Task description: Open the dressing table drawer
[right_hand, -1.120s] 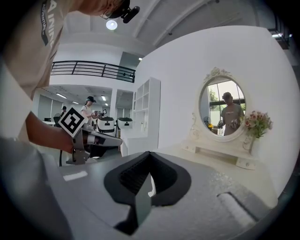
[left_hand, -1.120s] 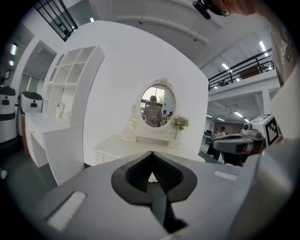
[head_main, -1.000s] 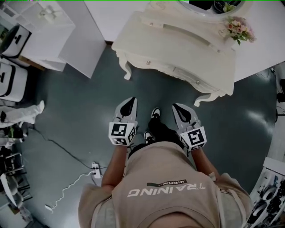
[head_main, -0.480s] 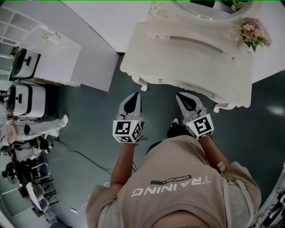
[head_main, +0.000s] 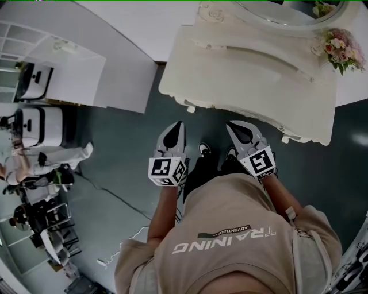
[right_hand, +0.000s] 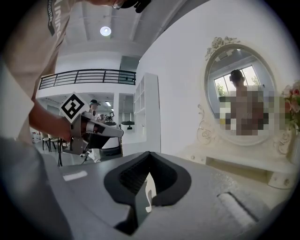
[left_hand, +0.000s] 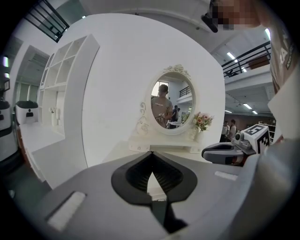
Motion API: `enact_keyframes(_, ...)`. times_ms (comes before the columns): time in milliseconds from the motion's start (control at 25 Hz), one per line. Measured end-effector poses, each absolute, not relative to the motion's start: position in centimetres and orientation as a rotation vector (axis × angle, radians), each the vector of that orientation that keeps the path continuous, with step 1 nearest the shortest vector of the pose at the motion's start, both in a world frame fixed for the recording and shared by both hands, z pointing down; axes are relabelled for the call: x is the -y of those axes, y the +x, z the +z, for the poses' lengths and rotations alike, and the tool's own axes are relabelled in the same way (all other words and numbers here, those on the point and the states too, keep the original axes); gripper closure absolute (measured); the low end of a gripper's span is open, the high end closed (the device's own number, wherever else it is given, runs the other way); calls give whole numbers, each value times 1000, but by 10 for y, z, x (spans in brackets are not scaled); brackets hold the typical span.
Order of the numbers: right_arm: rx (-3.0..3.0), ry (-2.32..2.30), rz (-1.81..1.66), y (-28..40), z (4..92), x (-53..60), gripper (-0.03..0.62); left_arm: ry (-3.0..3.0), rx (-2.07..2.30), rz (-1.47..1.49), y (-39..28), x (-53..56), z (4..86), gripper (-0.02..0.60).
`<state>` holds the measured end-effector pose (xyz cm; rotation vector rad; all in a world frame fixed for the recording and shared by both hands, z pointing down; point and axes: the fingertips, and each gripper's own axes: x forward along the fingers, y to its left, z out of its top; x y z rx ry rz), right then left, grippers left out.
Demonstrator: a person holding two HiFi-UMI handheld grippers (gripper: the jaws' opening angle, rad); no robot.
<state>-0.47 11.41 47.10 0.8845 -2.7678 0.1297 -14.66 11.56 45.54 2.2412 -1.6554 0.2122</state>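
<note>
Our left hand-held gripper [head_main: 177,125] and right hand-held gripper [head_main: 232,124] are grey and black-lined, each with a black-and-white marker cube [head_main: 167,171] behind the jaws; our beige shirt [head_main: 230,252] reads TRAINING.

A dressing table [head_main: 253,74] stands against the wall ahead of the person, with a mirror [head_main: 287,11] at its back and flowers [head_main: 340,49] on its right end. A shelf unit [head_main: 69,63] stands to its left. The left gripper [head_main: 177,123] and right gripper [head_main: 229,123] are side by side near its front edge, not touching it.
</note>
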Motion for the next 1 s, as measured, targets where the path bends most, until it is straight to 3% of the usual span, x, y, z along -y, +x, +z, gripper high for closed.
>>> enact_keyframes(400,2708,970,165,-19,482,-75,591,2309,1575,195,-157,-55,465,563)
enact_keyframes(760,2670,1136,83,-60,460,-11,591,2457,1535,179,-207,24,456,563)
enact_keyframes(1000,2665,1273,-25,-32,479,-14,591,2625,1444,218,-166,36,478,563)
